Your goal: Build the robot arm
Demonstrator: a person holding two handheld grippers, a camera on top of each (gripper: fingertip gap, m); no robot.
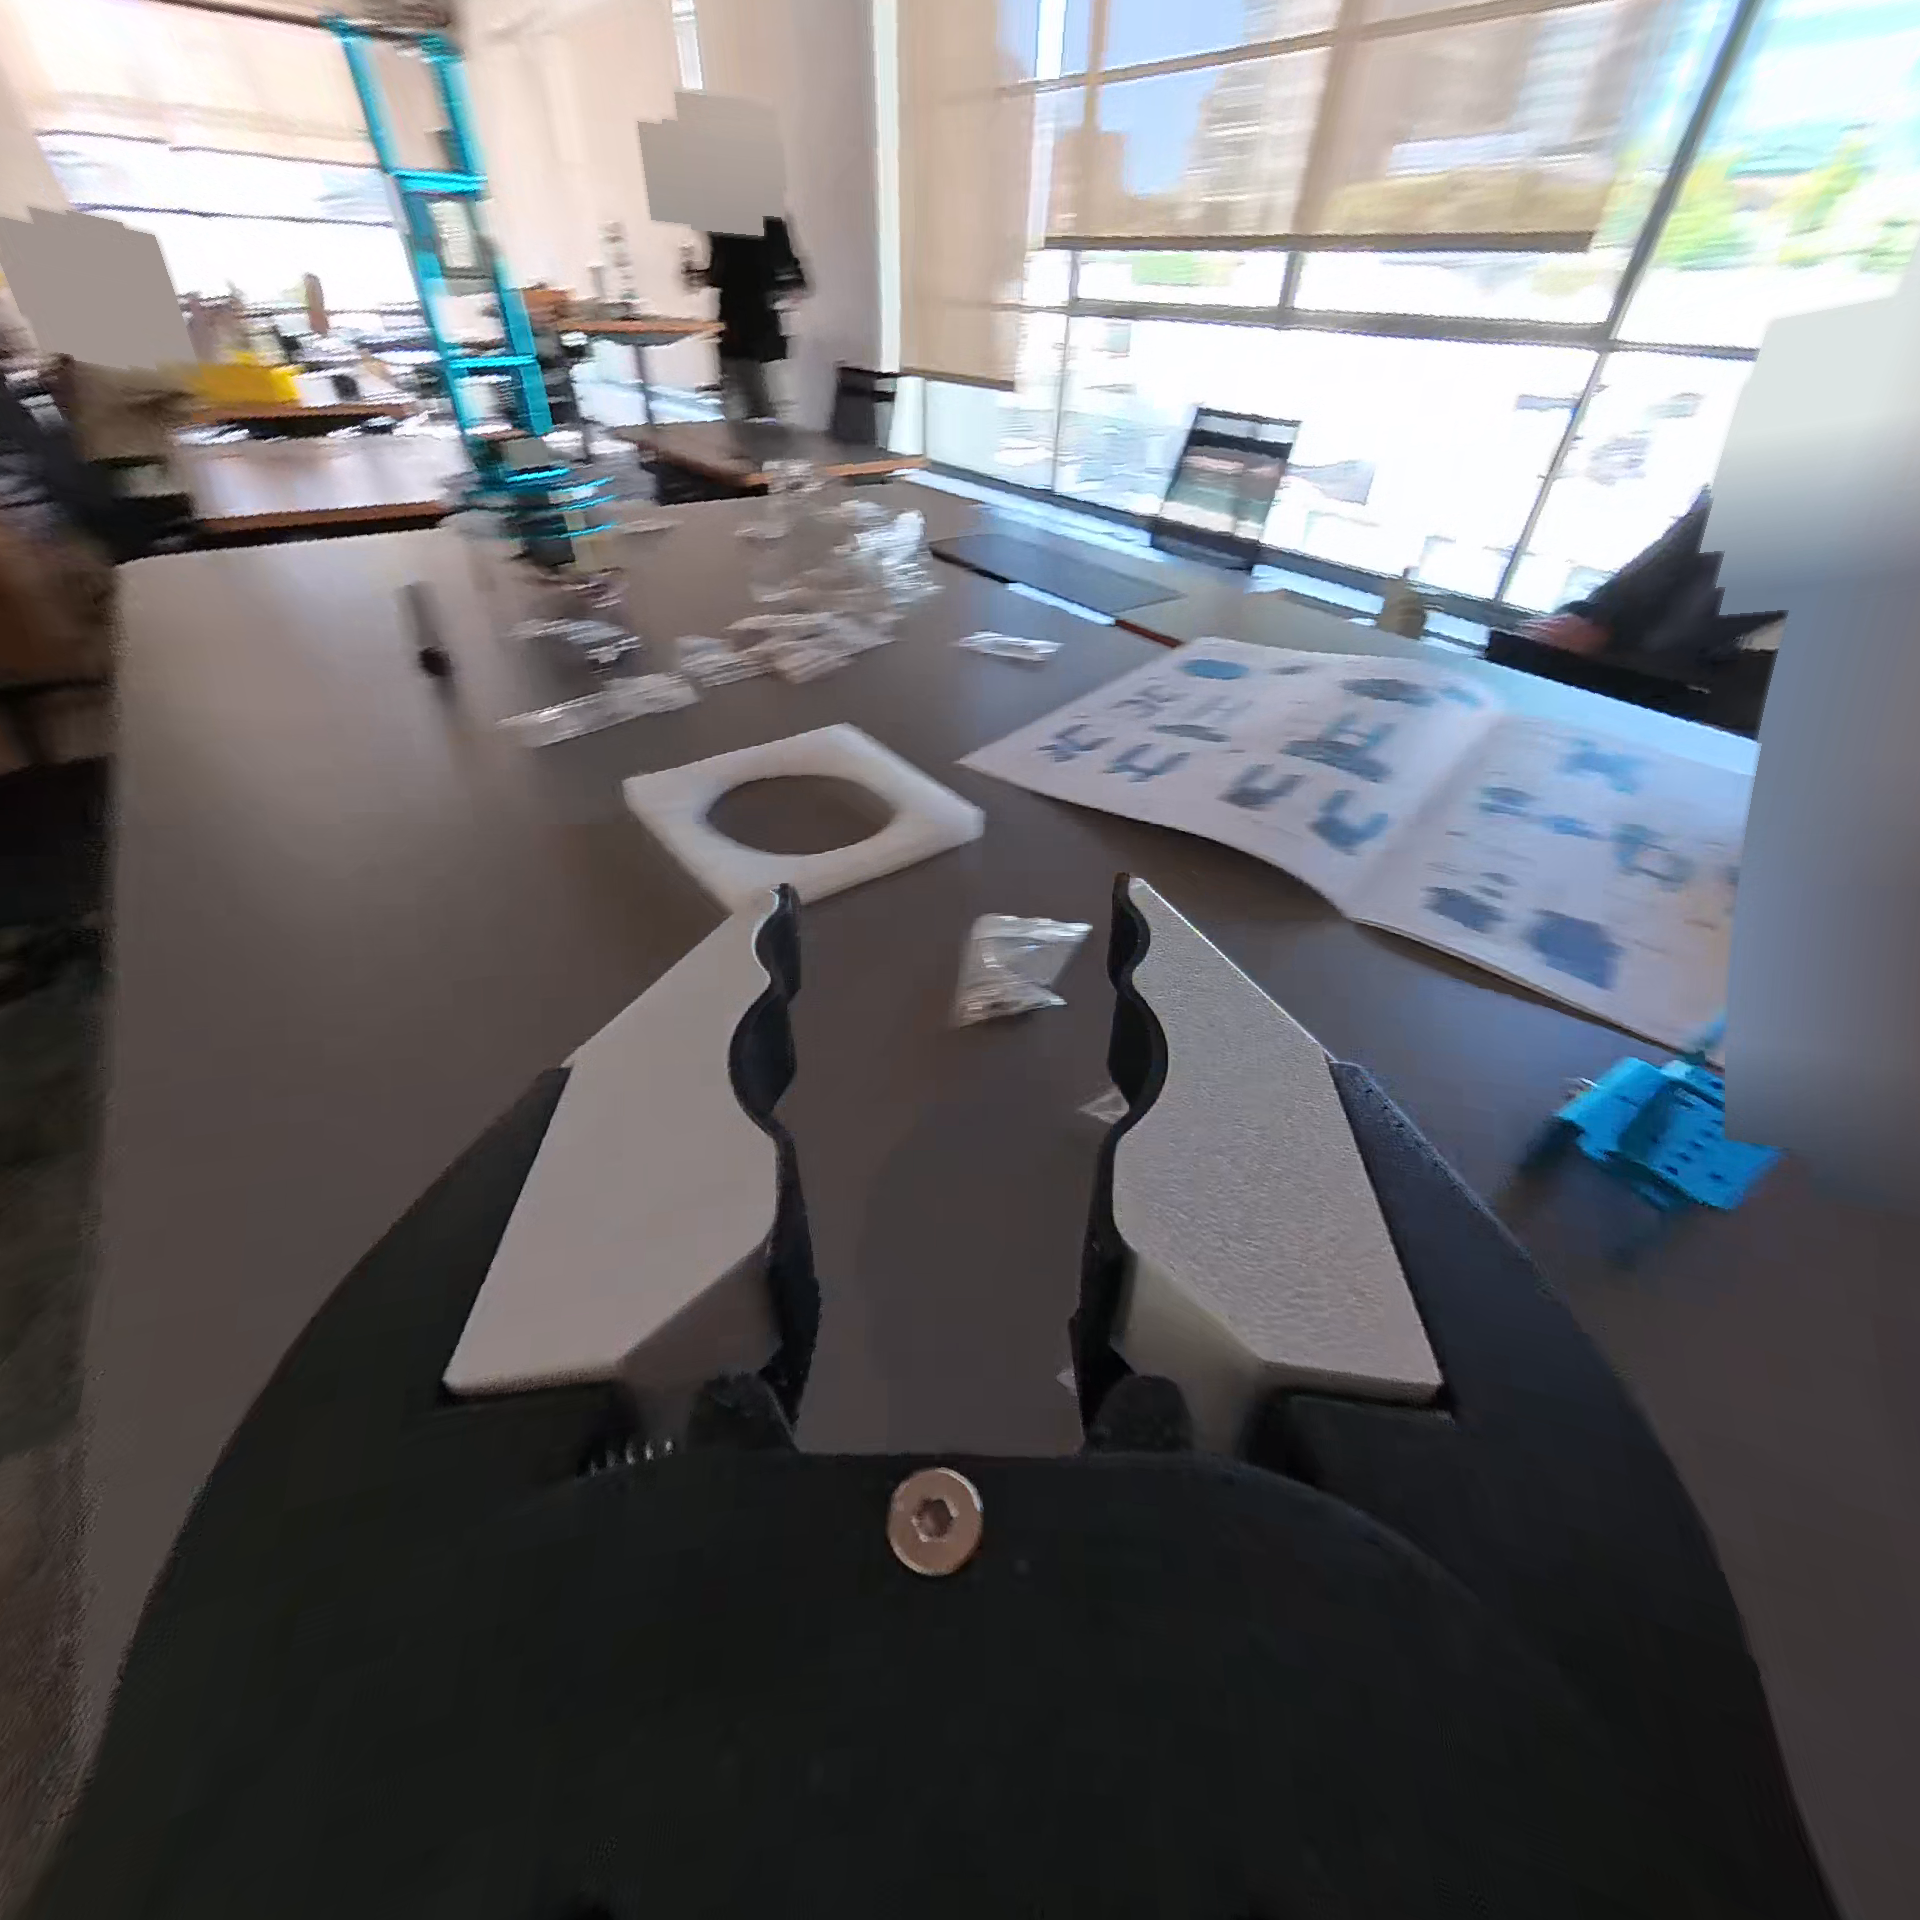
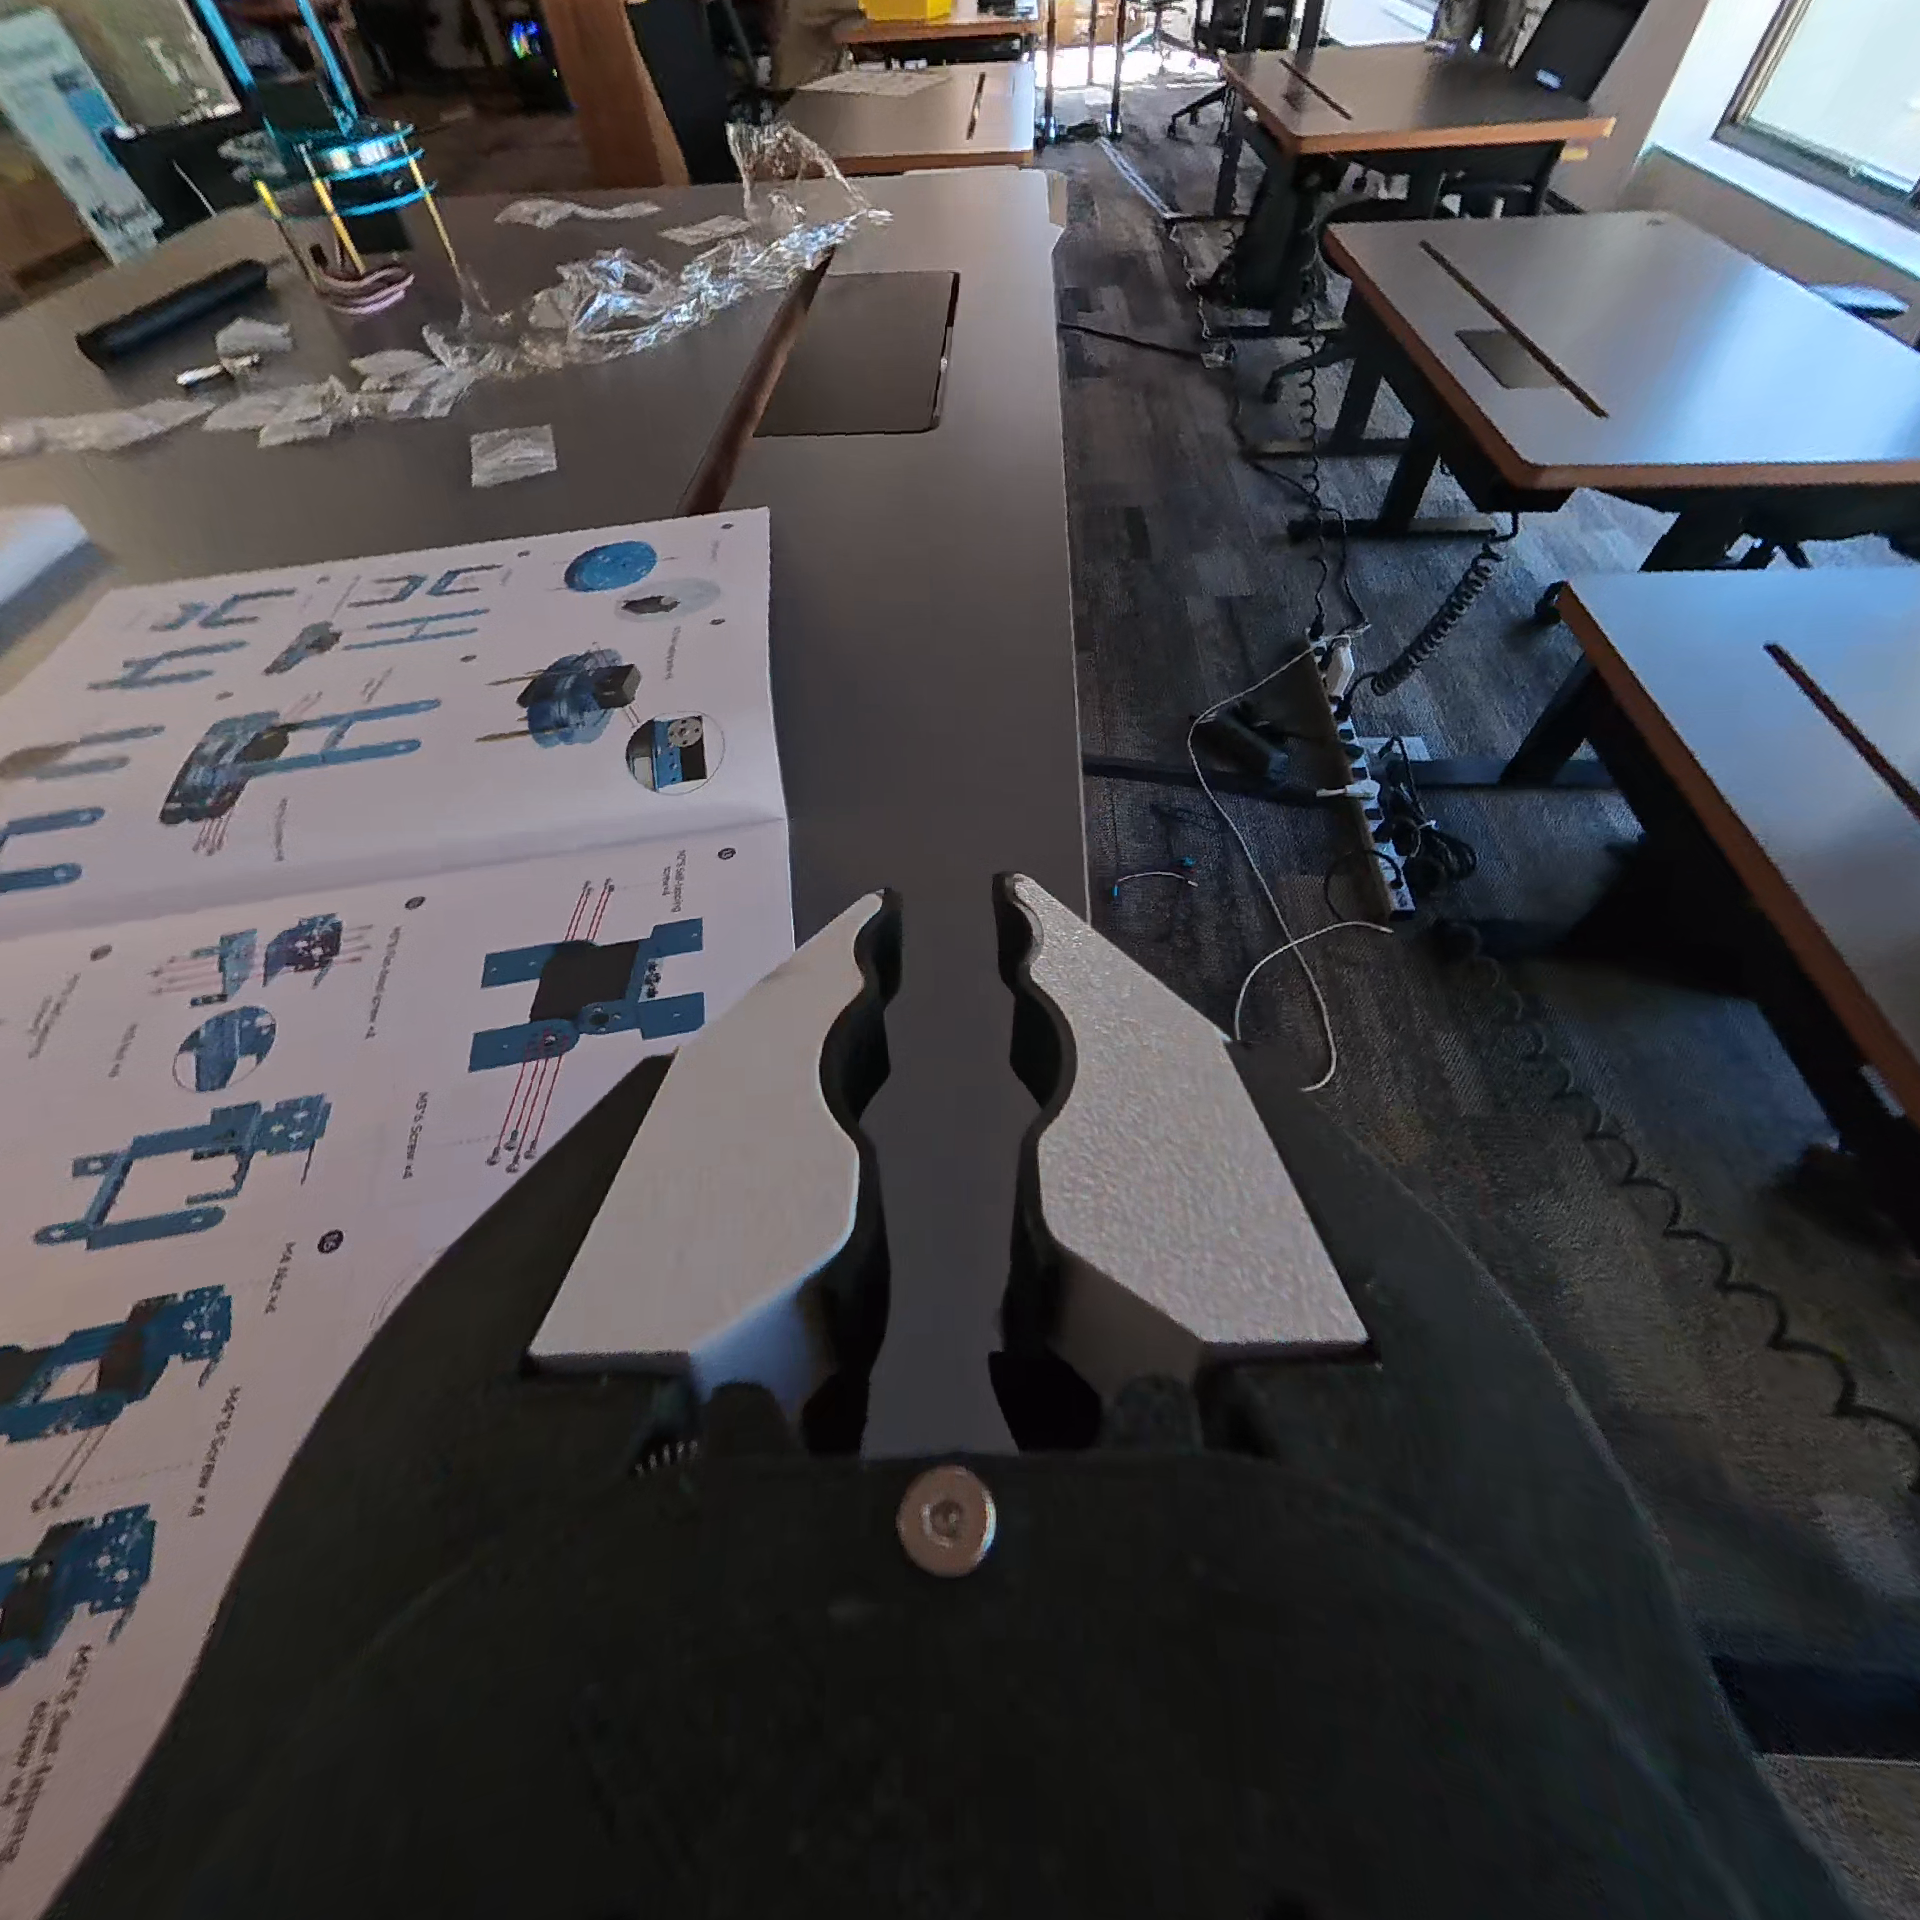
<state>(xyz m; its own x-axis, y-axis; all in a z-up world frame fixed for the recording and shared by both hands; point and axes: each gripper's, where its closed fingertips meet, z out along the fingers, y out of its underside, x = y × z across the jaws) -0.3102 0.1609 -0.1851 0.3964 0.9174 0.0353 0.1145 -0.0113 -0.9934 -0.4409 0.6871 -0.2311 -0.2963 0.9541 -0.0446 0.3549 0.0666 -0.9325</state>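
Left gripper spread wide, empty, poised low above the dark surface, aimed along it. Nearest thing: a small clear bag of what look like screws, flat on the surface just past the fingertips and slightly toward the right finger, not touched. Beyond that, a white foam square with a round hole cut through it, lying flat. To the right, an open booklet of blue assembly drawings, spread face up, probably so as to be read while working. Near the right edge, a blue metal bracket, blurred, resting on the surface close to the booklet's near corner. Farther back, a scatter of crumpled clear wrap and more small bags, likely emptied and pushed aside out of the way, plus a dark tube lying on its side. Right gripper parted by a narrower gap, also empty, held over the bare strip of surface between the booklet and the edge, touching nothing. Left finger just beside the booklet's margin, apart from it as far as can be told. Wrap and tube well ahead at the far end. Carpet below on the right, with a power strip and loose cables.
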